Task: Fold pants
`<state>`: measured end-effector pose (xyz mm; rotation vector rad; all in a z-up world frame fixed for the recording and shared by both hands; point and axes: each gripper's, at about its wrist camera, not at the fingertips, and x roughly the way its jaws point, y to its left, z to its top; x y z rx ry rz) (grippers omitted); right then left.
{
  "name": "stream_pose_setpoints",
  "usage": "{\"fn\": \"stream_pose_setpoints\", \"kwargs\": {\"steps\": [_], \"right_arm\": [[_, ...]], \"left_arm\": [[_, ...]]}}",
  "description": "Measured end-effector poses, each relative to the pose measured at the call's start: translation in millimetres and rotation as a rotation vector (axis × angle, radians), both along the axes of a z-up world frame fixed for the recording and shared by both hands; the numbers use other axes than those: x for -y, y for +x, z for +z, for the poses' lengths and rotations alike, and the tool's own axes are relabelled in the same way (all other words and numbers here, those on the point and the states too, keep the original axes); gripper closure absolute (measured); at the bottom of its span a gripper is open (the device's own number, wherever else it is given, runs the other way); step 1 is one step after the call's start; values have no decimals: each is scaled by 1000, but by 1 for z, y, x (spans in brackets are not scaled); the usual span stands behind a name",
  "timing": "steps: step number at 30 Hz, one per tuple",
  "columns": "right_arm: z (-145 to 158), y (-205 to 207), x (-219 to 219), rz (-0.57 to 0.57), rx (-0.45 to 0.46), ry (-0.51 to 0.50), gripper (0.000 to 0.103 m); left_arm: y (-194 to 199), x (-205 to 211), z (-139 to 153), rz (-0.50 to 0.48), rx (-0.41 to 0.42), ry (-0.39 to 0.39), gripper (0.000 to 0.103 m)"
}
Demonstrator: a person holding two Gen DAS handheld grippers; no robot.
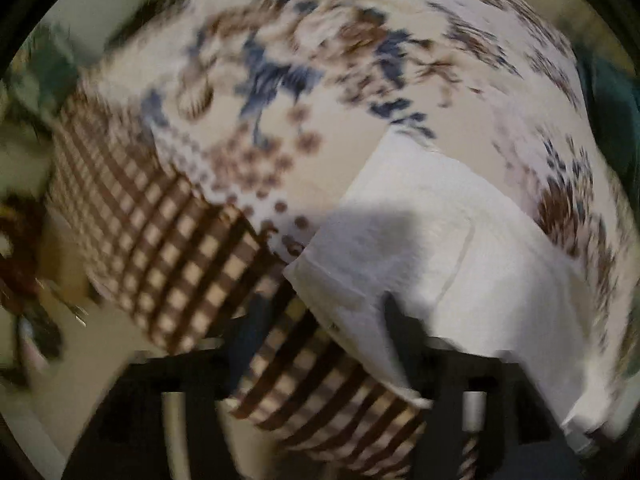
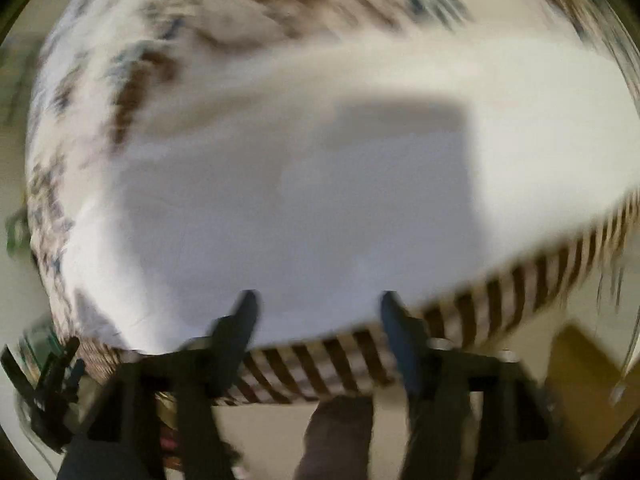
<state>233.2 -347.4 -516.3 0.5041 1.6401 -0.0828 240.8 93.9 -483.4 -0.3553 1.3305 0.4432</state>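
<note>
White pants (image 1: 448, 248) lie folded on a table under a floral cloth (image 1: 304, 80) with a brown checked border (image 1: 176, 240). In the left wrist view my left gripper (image 1: 320, 316) is open; its right finger (image 1: 396, 320) touches the pants' near edge, its left finger (image 1: 248, 332) is over the checked border. In the right wrist view the pants (image 2: 304, 200) fill the middle, blurred. My right gripper (image 2: 318, 308) is open, both fingers over the pants' near edge, holding nothing.
The table edge with the checked border (image 2: 344, 360) runs just below my right gripper, beige floor (image 2: 264, 428) beneath. A brown box (image 2: 580, 380) stands on the right. Dark clutter (image 1: 24, 264) lies left of the table. A teal object (image 1: 616, 96) sits at right.
</note>
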Motion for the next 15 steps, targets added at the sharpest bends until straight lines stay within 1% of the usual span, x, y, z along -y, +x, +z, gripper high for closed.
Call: {"fn": "stream_pose_setpoints", "kwargs": {"steps": [1,4,6,7,8,9,10,11,12,13,15], "right_arm": [[6,20,-2,53,40,12,33],[5,72,-7,144,105,-4,33],[-5,102,-5,190,124,-23,33],[-9,115,-2,212,126,-43,33],[-8,133,-12,231,129,-53,33],[-14,145,-9,272,131,-75,33],[-19,148,-10,296,124,-94,33],[-23,155,-7,339,117,-106,33],[-26,159,-11,366,115,-120,33],[-27,163,-8,401,115,-134,33],[-29,165,-3,446,118,-138,33]], "left_arm": [[4,12,9,-24,11,-1,21],[26,50,17,-93,49,-56,21],[51,77,10,-134,49,-124,21],[67,96,2,-167,41,-165,21],[83,111,-5,-198,31,-198,21],[95,125,-12,-229,22,-215,21],[110,143,-21,-272,3,-242,21],[121,157,-28,-289,-23,-259,21],[130,166,-34,-300,-45,-264,21],[139,178,-43,-308,-68,-287,21],[151,194,-53,-324,-102,-310,21]]}}
